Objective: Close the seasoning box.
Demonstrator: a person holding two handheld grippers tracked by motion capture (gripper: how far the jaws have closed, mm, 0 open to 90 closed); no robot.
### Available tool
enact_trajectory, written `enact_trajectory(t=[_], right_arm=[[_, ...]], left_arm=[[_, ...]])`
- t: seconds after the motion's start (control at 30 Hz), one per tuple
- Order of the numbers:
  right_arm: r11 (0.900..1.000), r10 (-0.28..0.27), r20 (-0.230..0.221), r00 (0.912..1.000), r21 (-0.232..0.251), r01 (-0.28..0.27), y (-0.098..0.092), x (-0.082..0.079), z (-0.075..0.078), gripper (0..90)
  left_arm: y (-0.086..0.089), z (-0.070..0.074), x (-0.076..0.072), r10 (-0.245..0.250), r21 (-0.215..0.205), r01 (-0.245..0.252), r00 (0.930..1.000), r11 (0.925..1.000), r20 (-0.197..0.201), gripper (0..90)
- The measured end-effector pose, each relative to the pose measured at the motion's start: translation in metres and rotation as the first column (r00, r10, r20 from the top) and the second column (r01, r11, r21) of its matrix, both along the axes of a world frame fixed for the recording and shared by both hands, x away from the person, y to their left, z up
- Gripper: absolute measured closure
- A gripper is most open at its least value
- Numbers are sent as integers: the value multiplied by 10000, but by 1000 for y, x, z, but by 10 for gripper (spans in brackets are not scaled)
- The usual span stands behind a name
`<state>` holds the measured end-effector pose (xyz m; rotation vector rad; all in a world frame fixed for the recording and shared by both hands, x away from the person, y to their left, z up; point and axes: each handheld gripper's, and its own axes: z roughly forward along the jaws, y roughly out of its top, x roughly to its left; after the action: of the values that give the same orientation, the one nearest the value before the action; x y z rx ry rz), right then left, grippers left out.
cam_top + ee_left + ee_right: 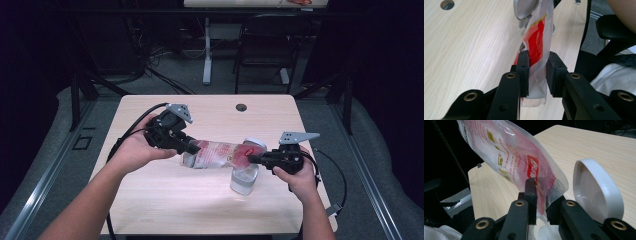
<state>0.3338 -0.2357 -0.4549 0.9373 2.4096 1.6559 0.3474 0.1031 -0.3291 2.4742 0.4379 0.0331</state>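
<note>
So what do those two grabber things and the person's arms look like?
Both are black. The left gripper and right gripper each carry a grey three-cornered plate and trail a black cable. Their jaws are blocky with brass-ringed holes. The forearms are bare, with no sleeves in view.

A light wooden desk has a round cable hole at 12 o'clock; behind it stands a black chair.

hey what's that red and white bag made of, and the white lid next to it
The bag looks like thin glossy plastic film: see-through in places, creased, with glints. The white lid seems to be smooth moulded plastic, going by its even sheen and rounded rim, though glazed ceramic can't be excluded.
</note>
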Motion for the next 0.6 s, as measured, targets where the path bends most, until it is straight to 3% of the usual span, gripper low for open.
enact_trajectory(t=[0.6], right_arm=[[10000,57,-18,10000,26,-57,1,-1,0,820]], left_arm=[[0,1,-1,-18,2,18,10000,10000,-6,747]])
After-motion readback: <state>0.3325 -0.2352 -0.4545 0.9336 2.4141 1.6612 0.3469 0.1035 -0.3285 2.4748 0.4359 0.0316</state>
